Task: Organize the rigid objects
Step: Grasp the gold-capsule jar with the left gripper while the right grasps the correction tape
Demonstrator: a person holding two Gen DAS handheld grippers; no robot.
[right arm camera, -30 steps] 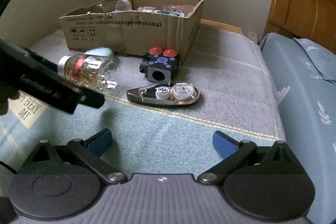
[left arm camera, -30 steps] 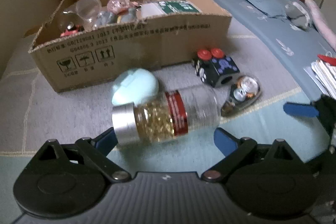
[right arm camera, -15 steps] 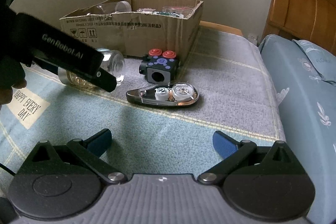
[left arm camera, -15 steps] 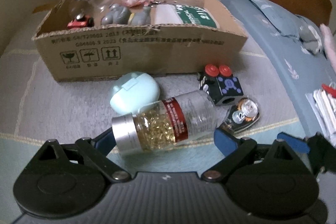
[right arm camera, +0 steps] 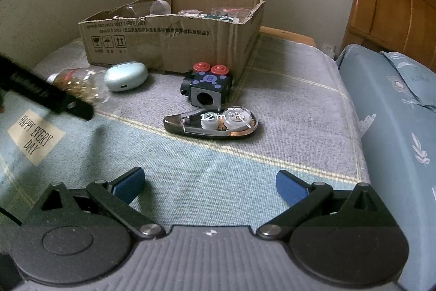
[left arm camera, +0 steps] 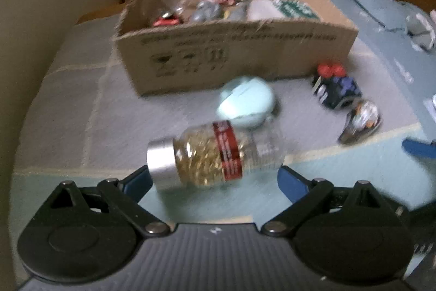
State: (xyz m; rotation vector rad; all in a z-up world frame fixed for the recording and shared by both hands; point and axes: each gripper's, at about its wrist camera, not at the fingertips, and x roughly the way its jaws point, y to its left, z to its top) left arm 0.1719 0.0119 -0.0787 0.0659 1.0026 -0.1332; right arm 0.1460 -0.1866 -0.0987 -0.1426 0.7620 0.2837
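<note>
Looking down the left wrist view, the left gripper (left arm camera: 215,179) sits wide, its blue fingers (left arm camera: 139,179) flanking a capsule bottle (left arm camera: 215,154) that lies on its side on the blanket (left arm camera: 68,111), silver cap toward the left finger; whether the fingers touch it the blur hides, and it does not look clamped. Just beyond rests a mint case (left arm camera: 245,104), then the cardboard box (left arm camera: 231,56), already holding a clear cup, a small red toy and a white pack, so this looks like the drop-off. Off to the right sit a black cube (left arm camera: 336,93) and a tape dispenser (left arm camera: 359,122), both loose on the blanket. Over to the right wrist view: the right gripper (right arm camera: 209,184) is also wide and holds nothing, hovering low over bare blanket, apparently waiting its turn. Ahead lies the tape dispenser (right arm camera: 211,123), the cube (right arm camera: 208,89) behind it near the box (right arm camera: 169,40) corner, the case (right arm camera: 126,75) left of that beside the bottle (right arm camera: 79,83), partly hidden by the other tool's dark arm.
</note>
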